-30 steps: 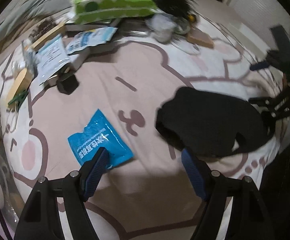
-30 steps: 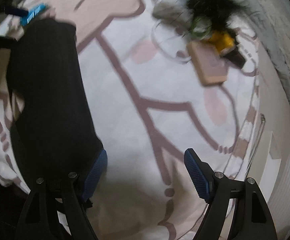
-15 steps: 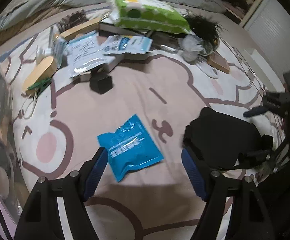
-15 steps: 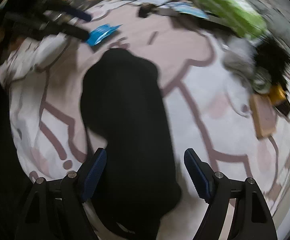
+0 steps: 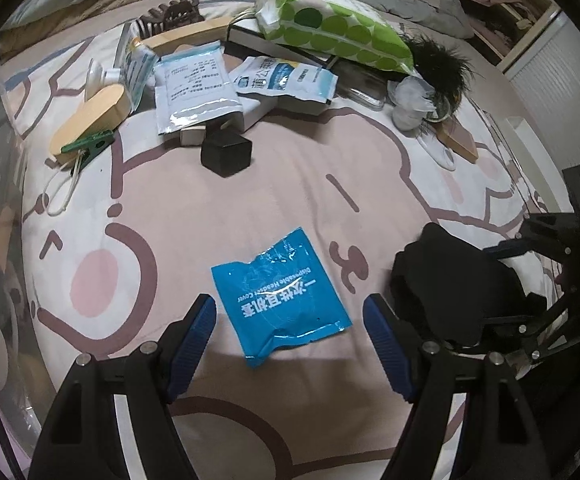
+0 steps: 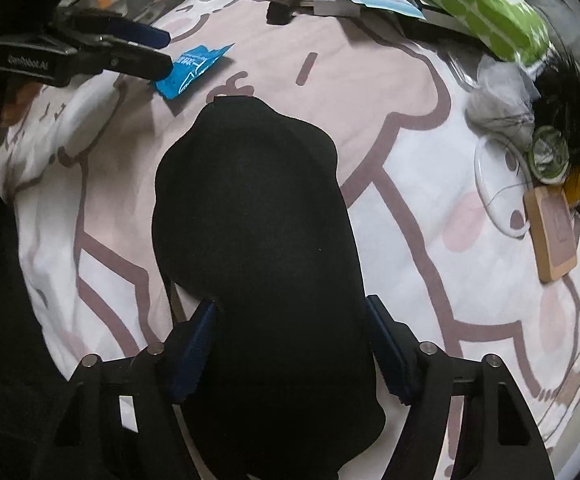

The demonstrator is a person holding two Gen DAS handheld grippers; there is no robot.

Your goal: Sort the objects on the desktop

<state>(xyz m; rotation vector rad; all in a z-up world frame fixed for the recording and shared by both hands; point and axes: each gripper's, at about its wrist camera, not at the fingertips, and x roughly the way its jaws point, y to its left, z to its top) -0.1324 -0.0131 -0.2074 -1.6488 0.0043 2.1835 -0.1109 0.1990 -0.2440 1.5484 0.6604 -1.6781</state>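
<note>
My right hand-held gripper (image 6: 290, 344) points down over the black cloth item (image 6: 258, 240) near the bed's front edge, jaws closing with it between them, not clearly pinching yet. My left hand-held gripper (image 5: 288, 344) hangs open over the one blue packet (image 5: 280, 294) mid-bed (image 5: 170, 208), likely next. Far edge clutter: two white pouches, one green dotted pack (image 5: 329, 28), one black cube (image 5: 226, 152).
</note>
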